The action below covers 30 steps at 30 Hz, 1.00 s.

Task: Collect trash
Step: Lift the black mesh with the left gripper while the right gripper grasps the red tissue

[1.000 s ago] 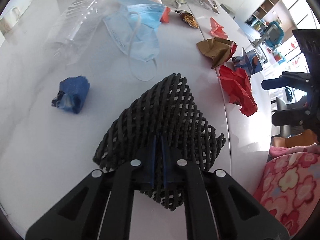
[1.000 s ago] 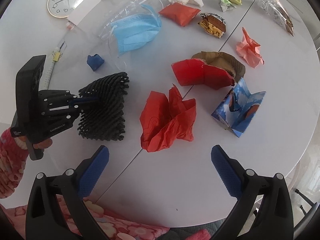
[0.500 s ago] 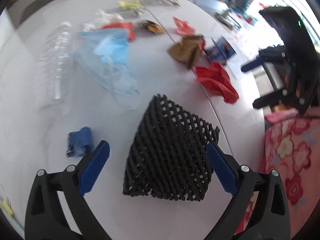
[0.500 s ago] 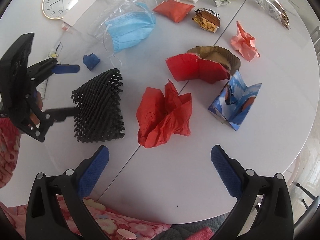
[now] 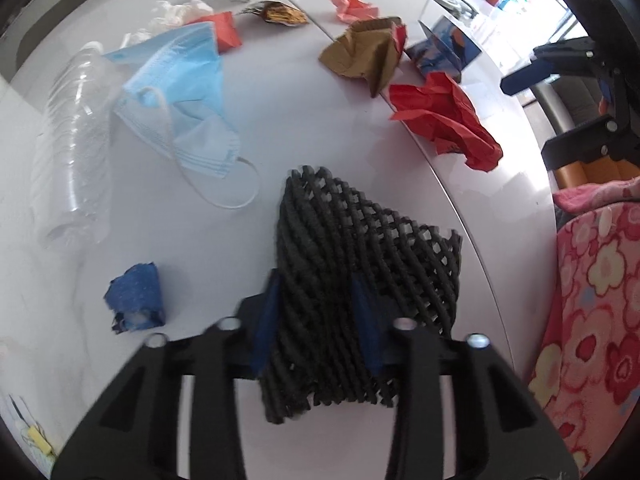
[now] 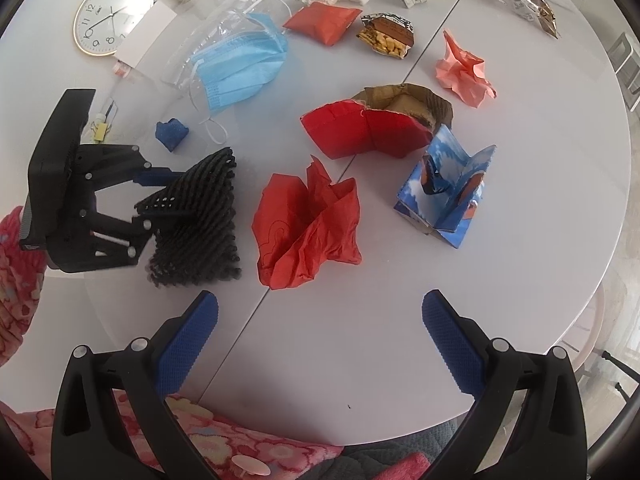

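Note:
A black foam net [image 5: 360, 240] lies near the front left of the white round table [image 6: 400, 340]. My left gripper [image 5: 316, 308] points down on the net's near end. Its jaws are closing, and both blue pads [image 5: 266, 316] press into the mesh. In the right wrist view the left gripper [image 6: 160, 200] bites the net [image 6: 200, 220] from the left. My right gripper [image 6: 320, 320] hovers open over the table's near edge with nothing between its fingers. Crumpled red paper [image 6: 308, 228] lies just ahead of it.
Around the net lie a small blue wad [image 5: 136, 300], a blue face mask [image 5: 180, 92] and a clear bottle [image 5: 76, 128]. Farther off are a red and brown carton [image 6: 372, 128], a blue carton [image 6: 444, 196], pink paper [image 6: 464, 72], a snack packet [image 6: 386, 36] and a clock [image 6: 113, 14].
The left gripper let go of its pinch on the net, opened wide, rolled and shifted, then closed across the net's bulk. The right gripper has stayed open and still.

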### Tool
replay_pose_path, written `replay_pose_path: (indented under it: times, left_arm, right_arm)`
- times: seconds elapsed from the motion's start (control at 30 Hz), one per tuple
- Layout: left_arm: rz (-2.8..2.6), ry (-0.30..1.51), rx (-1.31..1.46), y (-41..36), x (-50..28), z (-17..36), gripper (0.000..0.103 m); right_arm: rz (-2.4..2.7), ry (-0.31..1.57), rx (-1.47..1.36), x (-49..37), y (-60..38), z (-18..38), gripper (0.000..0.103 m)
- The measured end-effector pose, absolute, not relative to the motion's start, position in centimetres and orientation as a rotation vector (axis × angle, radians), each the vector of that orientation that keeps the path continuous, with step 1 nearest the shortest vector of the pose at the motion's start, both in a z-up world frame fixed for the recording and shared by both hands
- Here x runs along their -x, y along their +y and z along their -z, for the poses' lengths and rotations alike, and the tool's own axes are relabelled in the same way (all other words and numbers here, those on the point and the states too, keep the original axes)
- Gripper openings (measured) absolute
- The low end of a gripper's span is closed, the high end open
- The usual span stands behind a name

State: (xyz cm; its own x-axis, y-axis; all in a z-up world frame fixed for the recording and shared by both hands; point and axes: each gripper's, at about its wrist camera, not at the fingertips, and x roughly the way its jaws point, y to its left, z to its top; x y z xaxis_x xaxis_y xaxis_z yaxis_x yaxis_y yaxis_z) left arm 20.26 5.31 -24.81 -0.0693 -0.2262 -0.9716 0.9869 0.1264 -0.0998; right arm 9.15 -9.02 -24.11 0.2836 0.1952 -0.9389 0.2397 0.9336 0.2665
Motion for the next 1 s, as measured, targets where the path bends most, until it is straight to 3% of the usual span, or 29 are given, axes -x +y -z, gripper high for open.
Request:
replay_pose_path:
  times: [0.07, 0.5, 1.0]
  left_arm:
    - [1.250, 1.174, -0.868, 5.9, -20.3, 24.6, 0.014]
    - [1.137, 1.124, -0.705, 9.3, -19.5, 21.3, 0.012]
    - [0.963, 1.165, -0.250, 14.7, -19.9, 17.3, 0.012]
  right_arm:
    - [0.022, 1.292, -0.384, -9.4, -8.9, 24.1, 0.101]
    - [-0.027, 1.277, -0.318, -9.9, -7.6, 23.1, 0.101]
    - [-0.052, 1.232, -0.290, -10.2, -6.6, 22.9, 0.101]
